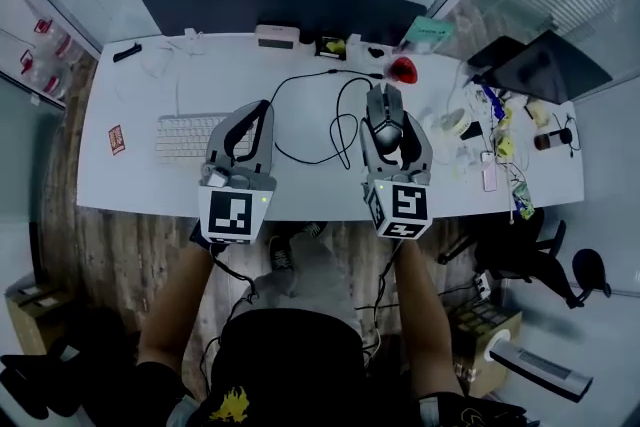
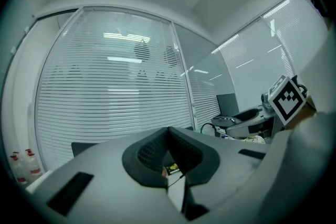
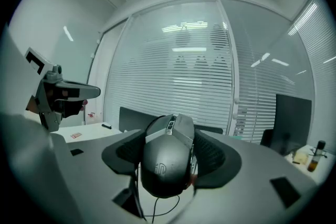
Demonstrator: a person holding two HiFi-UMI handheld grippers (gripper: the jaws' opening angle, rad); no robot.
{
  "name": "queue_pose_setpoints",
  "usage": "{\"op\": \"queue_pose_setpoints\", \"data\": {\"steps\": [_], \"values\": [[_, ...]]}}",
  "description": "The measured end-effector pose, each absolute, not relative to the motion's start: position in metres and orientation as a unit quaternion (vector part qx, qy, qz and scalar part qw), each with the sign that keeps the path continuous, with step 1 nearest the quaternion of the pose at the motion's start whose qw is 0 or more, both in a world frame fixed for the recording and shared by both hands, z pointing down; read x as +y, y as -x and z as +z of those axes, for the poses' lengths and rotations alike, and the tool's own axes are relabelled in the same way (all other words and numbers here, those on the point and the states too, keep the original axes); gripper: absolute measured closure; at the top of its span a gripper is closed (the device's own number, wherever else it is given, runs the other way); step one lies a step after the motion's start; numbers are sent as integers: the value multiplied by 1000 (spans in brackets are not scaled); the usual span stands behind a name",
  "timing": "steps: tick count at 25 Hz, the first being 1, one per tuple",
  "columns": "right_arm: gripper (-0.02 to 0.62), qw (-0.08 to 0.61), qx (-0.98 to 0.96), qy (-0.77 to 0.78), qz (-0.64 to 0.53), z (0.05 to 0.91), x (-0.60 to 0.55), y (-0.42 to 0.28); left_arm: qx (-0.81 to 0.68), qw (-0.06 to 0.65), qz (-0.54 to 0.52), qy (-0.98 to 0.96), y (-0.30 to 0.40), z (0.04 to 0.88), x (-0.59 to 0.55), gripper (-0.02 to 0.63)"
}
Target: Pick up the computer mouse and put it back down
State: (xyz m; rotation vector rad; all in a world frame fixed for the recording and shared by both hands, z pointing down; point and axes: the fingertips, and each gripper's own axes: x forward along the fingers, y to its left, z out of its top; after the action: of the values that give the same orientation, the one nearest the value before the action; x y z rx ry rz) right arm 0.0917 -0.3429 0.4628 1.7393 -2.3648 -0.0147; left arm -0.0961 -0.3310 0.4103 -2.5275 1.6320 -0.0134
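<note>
A dark grey wired computer mouse sits between the jaws of my right gripper, which is shut on its sides over the white desk. In the right gripper view the mouse fills the gap between the pads, nose pointing away, and its black cable hangs beneath and loops across the desk. I cannot tell whether the mouse touches the desk. My left gripper hovers over the desk to the left, shut with nothing in it. Its closed tips show in the left gripper view.
A white keyboard lies left of the left gripper. A dark monitor stands along the desk's far edge, a red object beside it. Small clutter and a laptop crowd the right end. A chair stands at the front right.
</note>
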Motion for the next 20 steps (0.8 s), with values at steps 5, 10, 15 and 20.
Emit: {"op": "queue_pose_setpoints", "data": {"steps": [5, 10, 15, 20], "values": [[295, 130, -789, -598, 51, 531, -319, -109, 542, 35, -13, 839, 91, 452, -323, 595], [296, 168, -775, -602, 96, 603, -301, -133, 541, 9, -33, 840, 82, 493, -313, 595], [295, 213, -772, -584, 131, 681, -286, -143, 533, -18, -67, 843, 72, 539, -307, 595], [295, 251, -759, -574, 177, 748, -276, -151, 527, -78, -99, 840, 66, 594, -299, 595]]}}
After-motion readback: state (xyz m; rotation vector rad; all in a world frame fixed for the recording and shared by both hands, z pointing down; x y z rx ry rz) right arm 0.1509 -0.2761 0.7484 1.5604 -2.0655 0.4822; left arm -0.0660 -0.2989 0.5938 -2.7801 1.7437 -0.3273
